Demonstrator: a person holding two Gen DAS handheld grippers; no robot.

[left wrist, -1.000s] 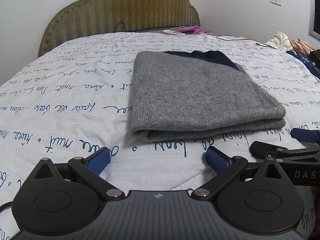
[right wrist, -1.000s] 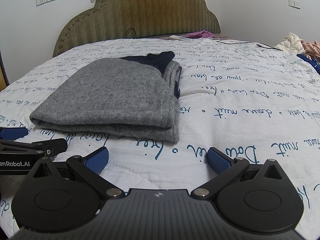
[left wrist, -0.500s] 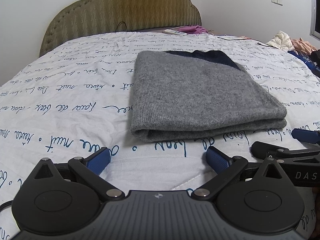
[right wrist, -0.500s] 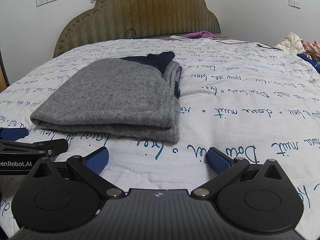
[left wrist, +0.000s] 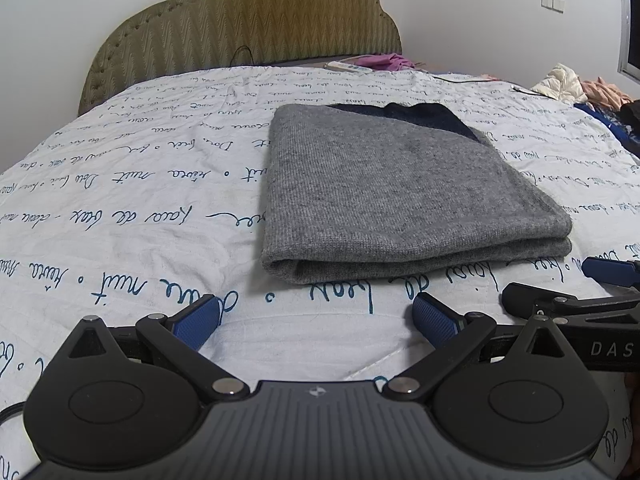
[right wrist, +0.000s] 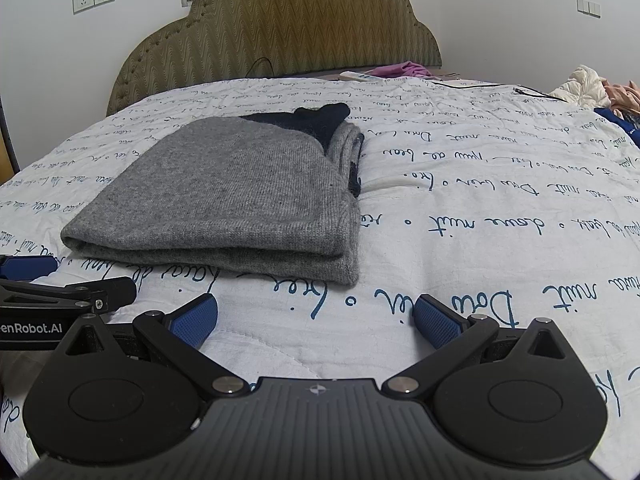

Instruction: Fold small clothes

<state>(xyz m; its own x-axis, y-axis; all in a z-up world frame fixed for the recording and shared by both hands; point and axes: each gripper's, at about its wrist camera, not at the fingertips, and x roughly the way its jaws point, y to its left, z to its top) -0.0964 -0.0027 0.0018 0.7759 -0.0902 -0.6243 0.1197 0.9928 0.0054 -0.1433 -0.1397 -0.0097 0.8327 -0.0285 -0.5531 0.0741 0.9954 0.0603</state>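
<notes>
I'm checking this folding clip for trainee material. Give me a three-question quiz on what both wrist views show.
1. True or false: the left tongs are shut on the grey garment.
2. What lies on the bed nearest the headboard? A) a purple cloth B) a shoe C) a book
3. Fill in: the grey garment lies ____ on the bed, a dark blue part showing at its far edge.

Key: 1 false, both the left and the right tongs are open and short of it; 2 A, the purple cloth; 3 folded.

The right gripper (left wrist: 612, 280) runs off the left wrist view's right edge. Clothes (left wrist: 576, 88) far right of the tool are too small to identify.
</notes>
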